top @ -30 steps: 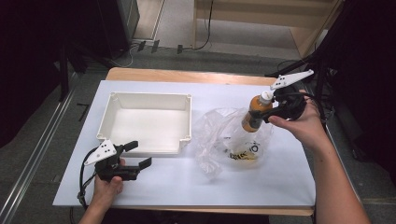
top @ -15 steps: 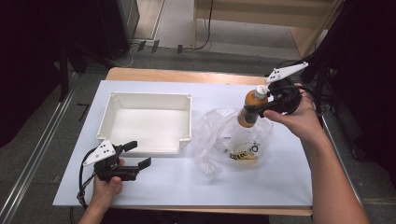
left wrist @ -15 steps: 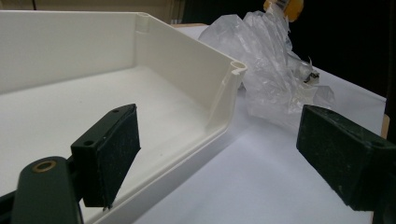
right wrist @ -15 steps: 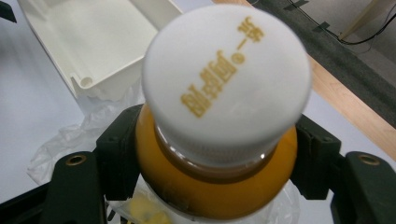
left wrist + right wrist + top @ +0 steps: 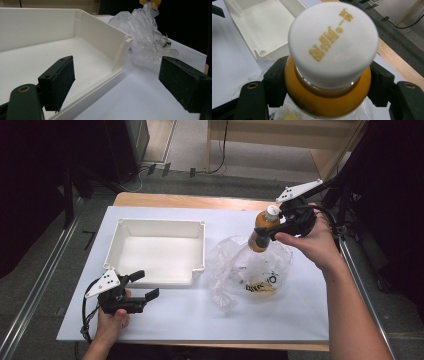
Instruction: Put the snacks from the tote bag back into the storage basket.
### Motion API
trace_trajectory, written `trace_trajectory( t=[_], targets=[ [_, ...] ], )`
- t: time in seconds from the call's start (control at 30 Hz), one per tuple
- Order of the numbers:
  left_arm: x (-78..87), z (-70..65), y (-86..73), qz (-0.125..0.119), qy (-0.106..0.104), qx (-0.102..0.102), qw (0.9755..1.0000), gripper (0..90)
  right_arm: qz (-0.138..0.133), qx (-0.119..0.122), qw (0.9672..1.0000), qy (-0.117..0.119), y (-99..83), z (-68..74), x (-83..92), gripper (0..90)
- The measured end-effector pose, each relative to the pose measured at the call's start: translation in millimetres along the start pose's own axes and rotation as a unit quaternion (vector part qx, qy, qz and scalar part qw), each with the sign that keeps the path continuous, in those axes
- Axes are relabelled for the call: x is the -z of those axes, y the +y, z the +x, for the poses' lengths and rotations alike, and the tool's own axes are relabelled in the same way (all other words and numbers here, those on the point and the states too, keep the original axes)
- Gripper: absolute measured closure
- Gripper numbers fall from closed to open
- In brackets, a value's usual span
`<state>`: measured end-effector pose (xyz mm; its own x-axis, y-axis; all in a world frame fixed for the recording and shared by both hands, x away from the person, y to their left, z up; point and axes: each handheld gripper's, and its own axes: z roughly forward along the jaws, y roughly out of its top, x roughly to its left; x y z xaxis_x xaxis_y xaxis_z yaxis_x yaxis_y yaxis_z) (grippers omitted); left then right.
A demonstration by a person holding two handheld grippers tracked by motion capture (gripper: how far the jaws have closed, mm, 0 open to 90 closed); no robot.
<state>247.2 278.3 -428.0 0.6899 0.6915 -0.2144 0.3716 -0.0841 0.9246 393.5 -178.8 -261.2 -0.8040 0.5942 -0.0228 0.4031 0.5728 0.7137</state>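
Pinching the bottle [image 5: 328,82] just under its white cap [image 5: 333,41], my right gripper [image 5: 274,231] has a jaw pressed on either side of the orange shoulder; in the right gripper view the cap shows gold lettering on top. From the high view the bottle hangs tilted, its lower half inside the clear plastic bag [image 5: 250,272], which lies crumpled on the white sheet covering the counter [image 5: 190,200]. The bag sits just right of the white tray [image 5: 156,251], near it but apart, as far as I can tell.

My left gripper [image 5: 142,287] rests low at the near left of the counter with its jaws spread wide and nothing between them. In the left gripper view it looks across the tray's near corner [image 5: 126,40], one jaw in front of the tray floor and the other over the bare sheet, with the bag [image 5: 147,37] beyond the corner.
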Motion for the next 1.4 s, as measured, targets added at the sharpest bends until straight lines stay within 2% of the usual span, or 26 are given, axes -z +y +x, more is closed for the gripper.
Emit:
trace_trajectory(
  t=[0.63,1.0,1.4],
  targets=[
    [9.0,3.7,1.0,-0.012,0.005,0.005,0.9999,13.7,-0.001,0.012,0.9998,0.013,25.4,12.6,-15.9,30.7],
    [13.7,5.2,-0.4,-0.015,0.007,0.007,0.9998,13.7,-0.010,0.021,0.9995,0.021,38.7,18.4,-21.5,30.7],
    [19.2,5.8,-0.3,-0.017,0.009,0.006,0.9998,13.7,-0.007,0.036,0.9987,0.034,56.9,33.6,-38.2,30.7]
  ],
)
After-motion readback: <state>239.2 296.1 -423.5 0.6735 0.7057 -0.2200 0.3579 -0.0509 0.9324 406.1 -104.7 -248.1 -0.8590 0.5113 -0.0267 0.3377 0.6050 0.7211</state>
